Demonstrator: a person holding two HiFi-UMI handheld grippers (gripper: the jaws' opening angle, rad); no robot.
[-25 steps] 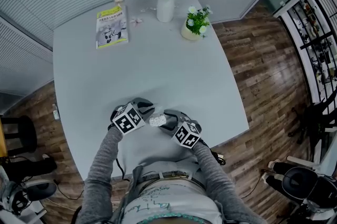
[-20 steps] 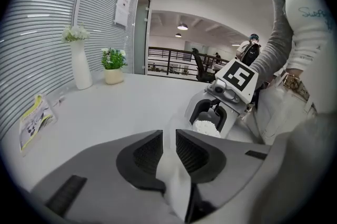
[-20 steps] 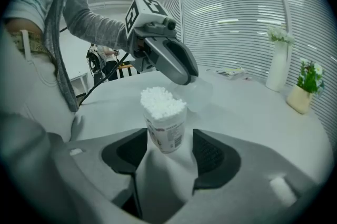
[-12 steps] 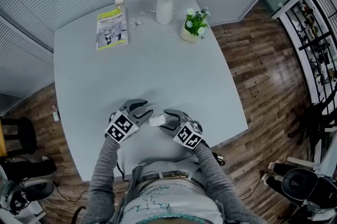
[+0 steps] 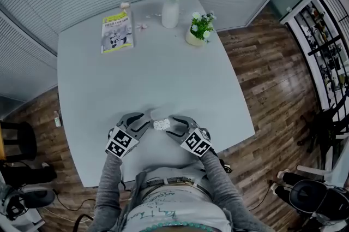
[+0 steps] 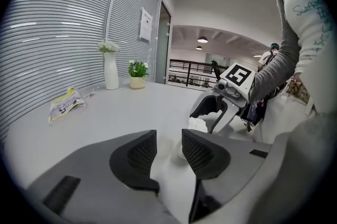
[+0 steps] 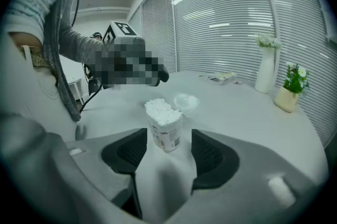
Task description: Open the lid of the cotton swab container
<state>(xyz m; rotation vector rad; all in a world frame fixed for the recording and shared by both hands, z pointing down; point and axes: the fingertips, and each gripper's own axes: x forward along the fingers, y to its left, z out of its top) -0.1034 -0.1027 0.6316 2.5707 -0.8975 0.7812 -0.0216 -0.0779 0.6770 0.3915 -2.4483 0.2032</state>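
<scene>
- The opening looks done. The cotton swab container (image 7: 165, 125) stands with its top bare and the white swab heads showing. The clear lid (image 7: 186, 103) lies on the table (image 5: 152, 61) just past the container on its far side, apart from it.
- By my reading little is left: at most the two grippers draw away (the task asks only for the lid to be off).
- The container stands close to the near edge of the table, between the two grippers. The vase (image 5: 170, 11), the potted plant (image 5: 200, 29) and the booklet (image 5: 116, 31) are well apart from it at the far side.
- The right gripper (image 7: 168, 139) comes in from the right with its jaws apart. The container stands between its pads (image 7: 131, 150), nearly against one, with a gap showing at the other, so I judge that it is not squeezed.
- The left gripper (image 6: 168, 138) lies to the left of the container, jaws apart and clamped on nothing.
- The lid lies near the left gripper's tips but is not held. A pale round shape low between the jaws in the left gripper view may be the lid, though I cannot tell.
</scene>
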